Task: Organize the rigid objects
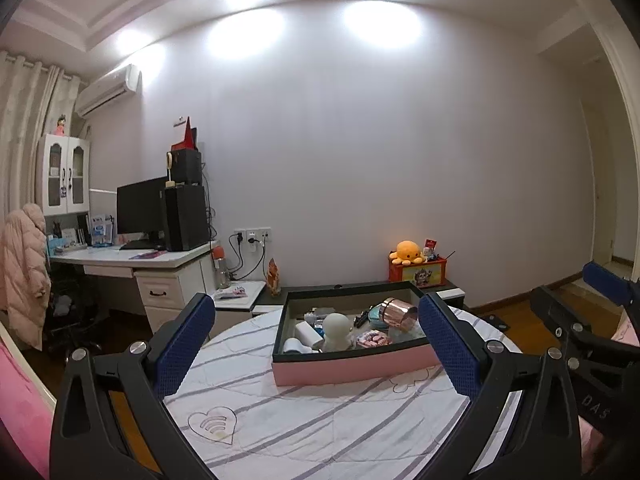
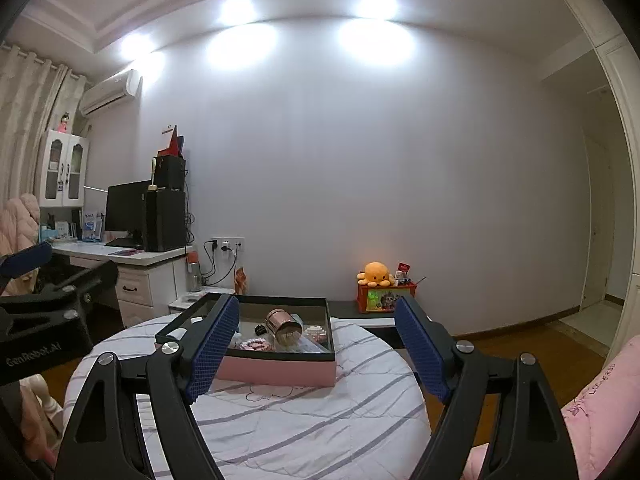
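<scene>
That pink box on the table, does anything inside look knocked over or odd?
Yes: the copper can lies on its side in the box, its open end facing the camera. The rest is a loose jumble.

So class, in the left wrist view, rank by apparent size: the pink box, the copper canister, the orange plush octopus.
1. pink box
2. copper canister
3. orange plush octopus, though it sits farther back, so its true size is uncertain.

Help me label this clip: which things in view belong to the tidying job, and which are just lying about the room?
Job:
pink box
rose-gold canister
white figurine
left gripper, open
right gripper, open

Lying about:
orange plush octopus
monitor
pink coat
</scene>
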Motion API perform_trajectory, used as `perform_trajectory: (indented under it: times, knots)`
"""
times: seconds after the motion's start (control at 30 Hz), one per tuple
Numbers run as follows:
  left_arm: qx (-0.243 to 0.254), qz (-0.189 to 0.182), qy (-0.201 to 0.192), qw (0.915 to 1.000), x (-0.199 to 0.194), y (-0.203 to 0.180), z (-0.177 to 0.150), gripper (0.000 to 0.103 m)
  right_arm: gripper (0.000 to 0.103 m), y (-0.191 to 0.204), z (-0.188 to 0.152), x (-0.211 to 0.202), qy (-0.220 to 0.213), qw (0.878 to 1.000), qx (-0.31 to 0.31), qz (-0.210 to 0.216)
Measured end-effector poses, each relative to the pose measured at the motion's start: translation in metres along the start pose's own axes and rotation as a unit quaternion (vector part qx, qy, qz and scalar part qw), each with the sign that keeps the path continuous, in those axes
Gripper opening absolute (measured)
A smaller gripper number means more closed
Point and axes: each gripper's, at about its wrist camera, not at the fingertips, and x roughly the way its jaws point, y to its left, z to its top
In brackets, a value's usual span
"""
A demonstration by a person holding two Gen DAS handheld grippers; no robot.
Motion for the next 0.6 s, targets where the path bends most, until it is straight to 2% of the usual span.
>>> perform_trajectory:
  times: [0.17, 0.6]
  knots:
    - [-0.014, 0.004, -0.001, 0.9999, 0.0001, 0.0033, -0.0066, 0.103, 0.081, 0.0025, -0.0039, 0.0009, -0.003, 1.000, 0.003, 0.009]
    - [-0.031, 0.012, 0.013, 0.9994, 0.0037, 0.0100, -0.0101, 0.103, 0.081, -0.0027, -0.0063, 0.0005, -0.010, 1.000, 0.020, -0.004]
